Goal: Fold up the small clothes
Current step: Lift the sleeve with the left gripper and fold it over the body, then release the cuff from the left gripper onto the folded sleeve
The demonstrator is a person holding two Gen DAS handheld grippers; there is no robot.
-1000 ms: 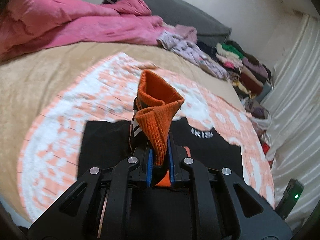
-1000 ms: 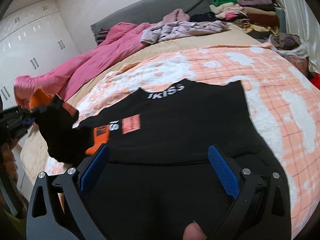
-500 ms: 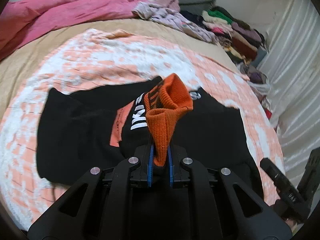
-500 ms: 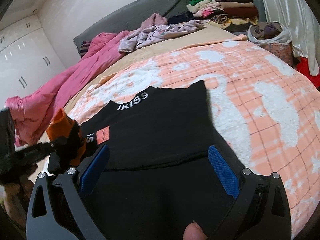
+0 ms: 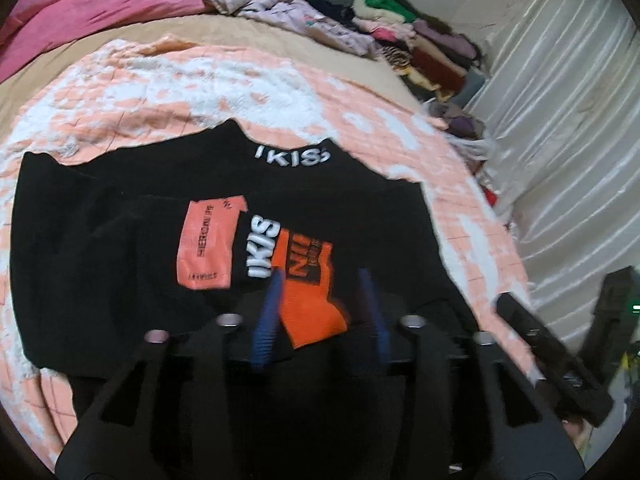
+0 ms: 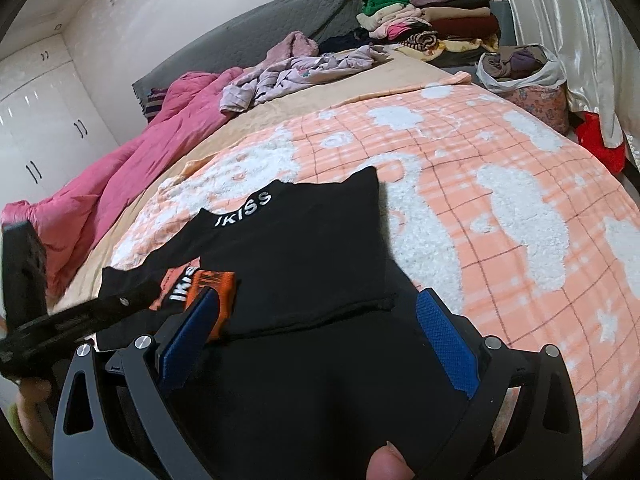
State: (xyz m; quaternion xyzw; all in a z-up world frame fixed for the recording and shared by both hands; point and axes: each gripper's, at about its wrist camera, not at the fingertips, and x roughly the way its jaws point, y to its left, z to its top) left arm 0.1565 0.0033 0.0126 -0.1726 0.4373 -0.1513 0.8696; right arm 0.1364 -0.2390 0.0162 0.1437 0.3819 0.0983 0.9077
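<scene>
On the peach-and-white checked blanket (image 6: 460, 168) lies the black top (image 5: 132, 256), its sleeve now folded across the chest. Left gripper (image 5: 320, 304): jaws opening, pads off the orange cuff (image 5: 310, 304), which a second ago stood pinched upright and now lies flat between them. Right gripper (image 6: 320, 332): jaws spread above the top's lower part, holding nothing.

Orange cuff (image 5: 310, 300) now down, left gripper (image 5: 320, 280) opening.

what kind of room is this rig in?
Most likely a home bedroom: a black top lies on a bed's peach blanket, with a pink duvet, stacked folded clothes and white wardrobe doors.
</scene>
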